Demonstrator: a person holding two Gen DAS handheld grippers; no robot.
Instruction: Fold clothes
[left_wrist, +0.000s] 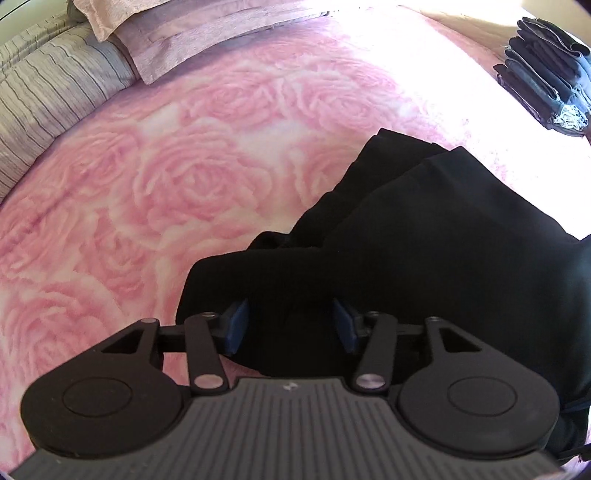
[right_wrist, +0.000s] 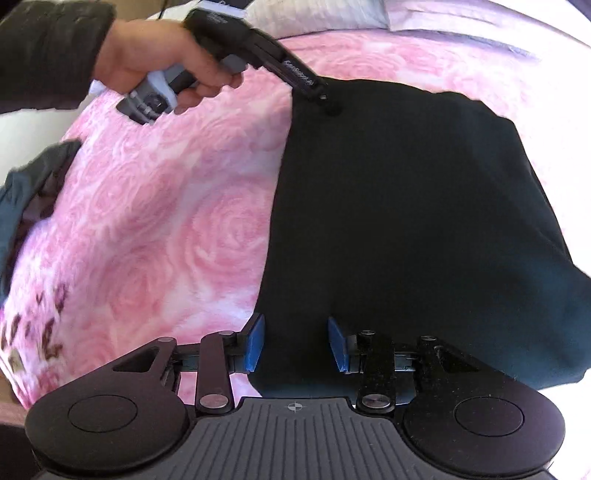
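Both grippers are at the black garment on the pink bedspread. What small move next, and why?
Probably draw both grippers clear. The black garment already lies flat and folded on the rose bedspread; cloth sits between the blue pads of the left gripper and right gripper, which stand apart.

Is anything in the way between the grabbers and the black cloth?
No. The black cloth already lies between the fingers of the right gripper, and the left gripper has it between its fingers too. Only pink blanket surrounds it.
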